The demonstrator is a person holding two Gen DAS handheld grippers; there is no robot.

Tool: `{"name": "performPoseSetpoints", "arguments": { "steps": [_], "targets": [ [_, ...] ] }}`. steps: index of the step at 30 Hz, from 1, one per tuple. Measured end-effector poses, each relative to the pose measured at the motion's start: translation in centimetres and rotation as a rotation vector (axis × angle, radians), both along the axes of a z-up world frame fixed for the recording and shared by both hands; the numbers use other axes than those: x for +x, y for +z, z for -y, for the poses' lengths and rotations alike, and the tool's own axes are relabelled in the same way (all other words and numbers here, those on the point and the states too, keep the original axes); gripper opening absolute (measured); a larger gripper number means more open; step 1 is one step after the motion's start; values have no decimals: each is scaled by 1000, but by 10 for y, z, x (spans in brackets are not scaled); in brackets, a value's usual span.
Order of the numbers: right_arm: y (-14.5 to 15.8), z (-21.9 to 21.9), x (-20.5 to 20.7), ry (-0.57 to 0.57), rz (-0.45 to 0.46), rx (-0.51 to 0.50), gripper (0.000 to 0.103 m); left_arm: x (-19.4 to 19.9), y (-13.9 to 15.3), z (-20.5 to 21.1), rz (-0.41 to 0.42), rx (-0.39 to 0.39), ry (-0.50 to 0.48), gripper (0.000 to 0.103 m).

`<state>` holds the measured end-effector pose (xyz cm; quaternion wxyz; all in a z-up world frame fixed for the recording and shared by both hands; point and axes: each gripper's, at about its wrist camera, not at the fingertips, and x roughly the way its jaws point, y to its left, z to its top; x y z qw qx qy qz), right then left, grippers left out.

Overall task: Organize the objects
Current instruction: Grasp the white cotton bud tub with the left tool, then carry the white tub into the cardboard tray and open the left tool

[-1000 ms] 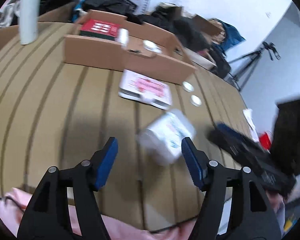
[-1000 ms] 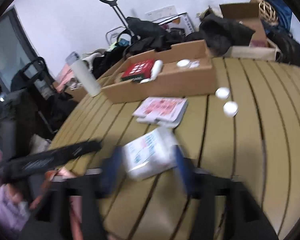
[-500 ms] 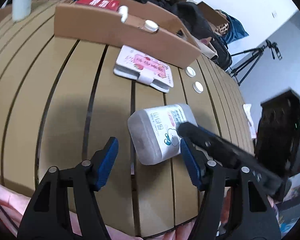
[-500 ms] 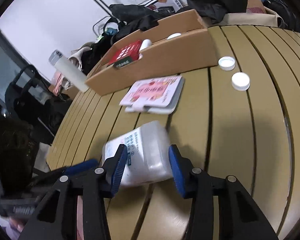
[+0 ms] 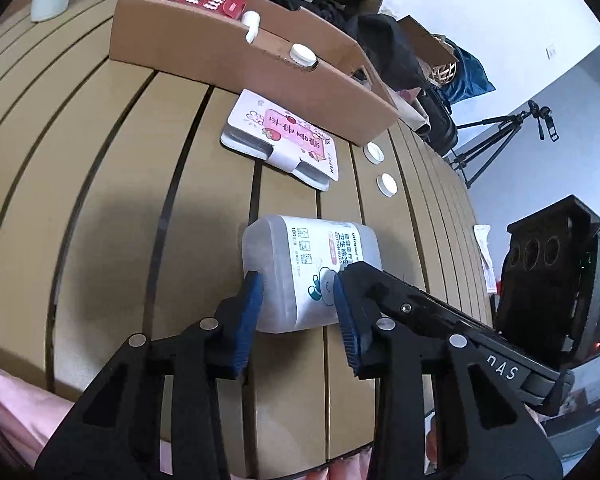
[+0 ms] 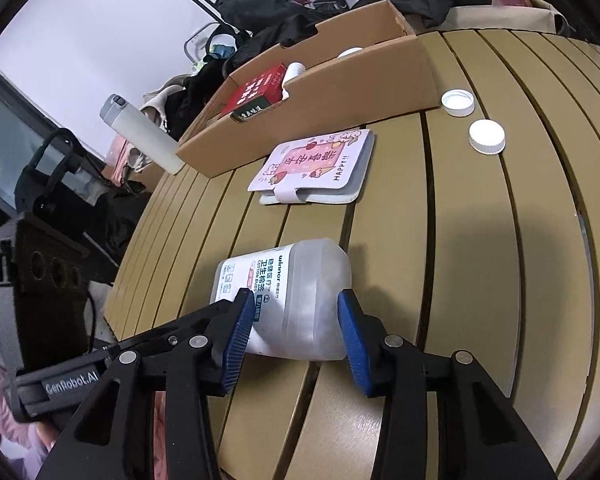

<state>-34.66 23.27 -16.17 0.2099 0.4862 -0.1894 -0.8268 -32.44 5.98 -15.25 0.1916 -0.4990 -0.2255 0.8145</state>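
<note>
A translucent plastic cotton-bud box with a white printed label (image 5: 314, 270) lies on its side on the slatted tan wooden table (image 5: 100, 184), close to the near edge, and both tools are clamped on it at once. The left gripper (image 5: 298, 308), black with ribbed blue pads, has just been closing and now presses its pads against the near end of the box, one on each side. The right gripper (image 6: 292, 332), built the same way, grips the other end of the box, its jaws having closed in over the past moment and now sitting snug on the frosted plastic. Just beyond the box rests a flat white case with a pink cartoon cover and a strap (image 6: 316, 168), and behind that stands a long, shallow brown cardboard tray (image 6: 340, 92) holding a red packet (image 6: 258, 88) and some small white-capped items. Two white bottle caps (image 6: 486, 136) lie on the slats beside the tray's end, one showing its hollow side. A tall pale tumbler with a grey lid (image 6: 140, 132) stands at the tray's far corner. Pink sleeve fabric (image 5: 16, 404) shows under the left tool.
</note>
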Motion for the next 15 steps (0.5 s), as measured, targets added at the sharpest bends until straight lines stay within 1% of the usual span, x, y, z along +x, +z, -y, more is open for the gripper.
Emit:
{"name": "performPoseSetpoints", "arguments": {
  "steps": [1, 3, 7, 12, 15],
  "targets": [
    [2, 1, 1, 3, -1, 0, 46, 2, 2, 2, -3, 5, 6, 32],
    [11, 4, 6, 18, -19, 1, 46, 9, 12, 6, -36, 8, 20, 32],
    [37, 12, 16, 24, -85, 31, 45, 18, 34, 14, -95, 32, 35, 32],
    [64, 18, 21, 25, -141, 17, 45, 23, 60, 23, -167, 30, 56, 32],
    [78, 24, 22, 41, -165, 22, 45, 25, 70, 32, -186, 54, 77, 32]
  ]
}}
